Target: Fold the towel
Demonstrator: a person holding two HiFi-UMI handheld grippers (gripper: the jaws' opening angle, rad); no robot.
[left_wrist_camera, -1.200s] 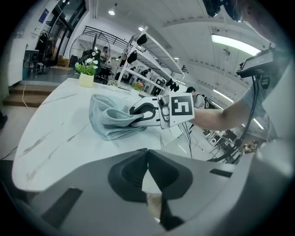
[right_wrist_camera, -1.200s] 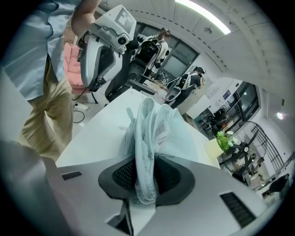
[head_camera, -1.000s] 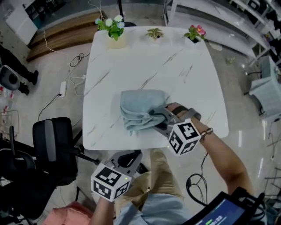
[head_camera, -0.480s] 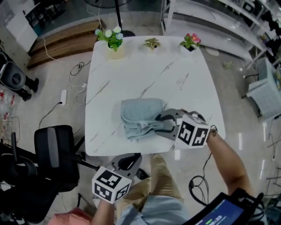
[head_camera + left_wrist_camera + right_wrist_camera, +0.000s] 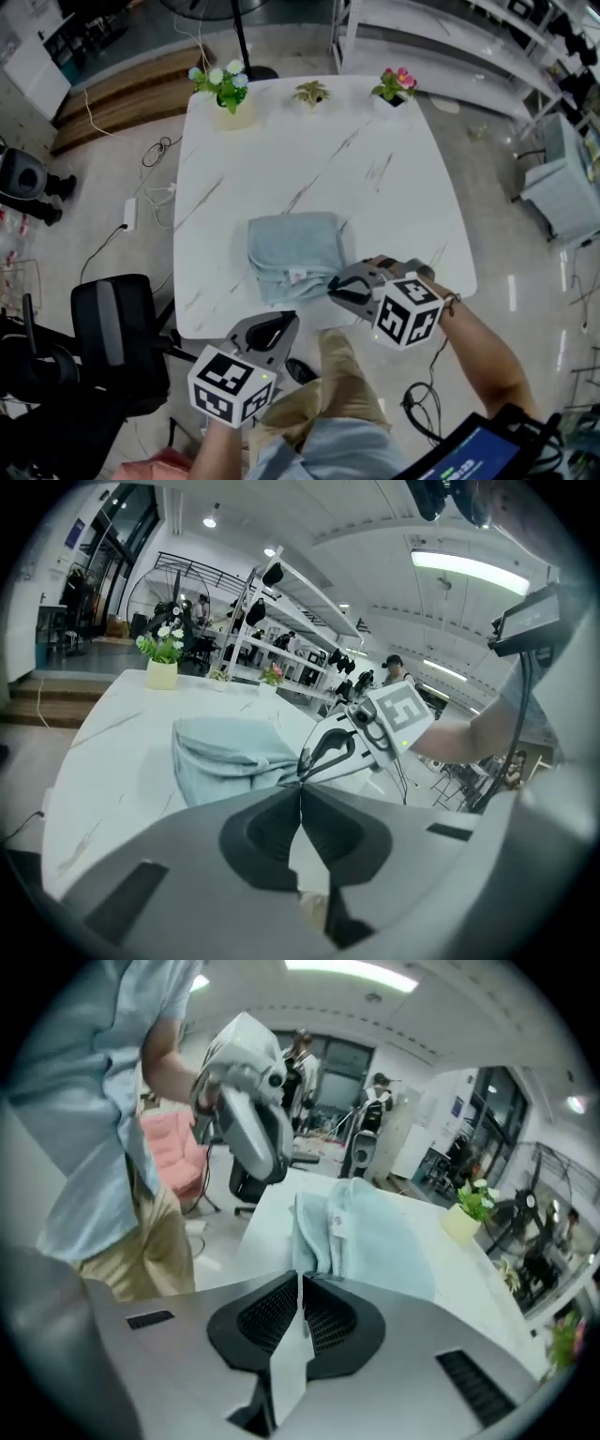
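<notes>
Presently, entries run from the fingers outward.

1. Right gripper (image 5: 300,1279): its jaws have just been closing and now stand together. I see nothing between the pads. The tips sit right at the towel's near right corner, touching it or just short of it; I cannot tell which.

2. Left gripper (image 5: 300,786): the jaws are pressed fully together and hold nothing. It hangs off the table's near edge, aimed towards the towel but apart from it.

3. Towel (image 5: 295,253): pale blue and already folded into a thick pad, lying flat on the near half of the table. I judge its long axis to run near to far, though only slightly. The layered edges face near and left, and a small white label (image 5: 298,275) shows by the near edge.

4. Table (image 5: 281,159): white marble top. Three small potted plants (image 5: 310,92) line the far edge, well apart from the towel.

5. Governing relation: from the right fingers the towel lies far and left, with the corner directly ahead of the tips. My right hand is the nearer. The left must first come up over the near edge.

6. Judgement: the fold looks close to finished. Any further move starts from that near right corner.
</notes>
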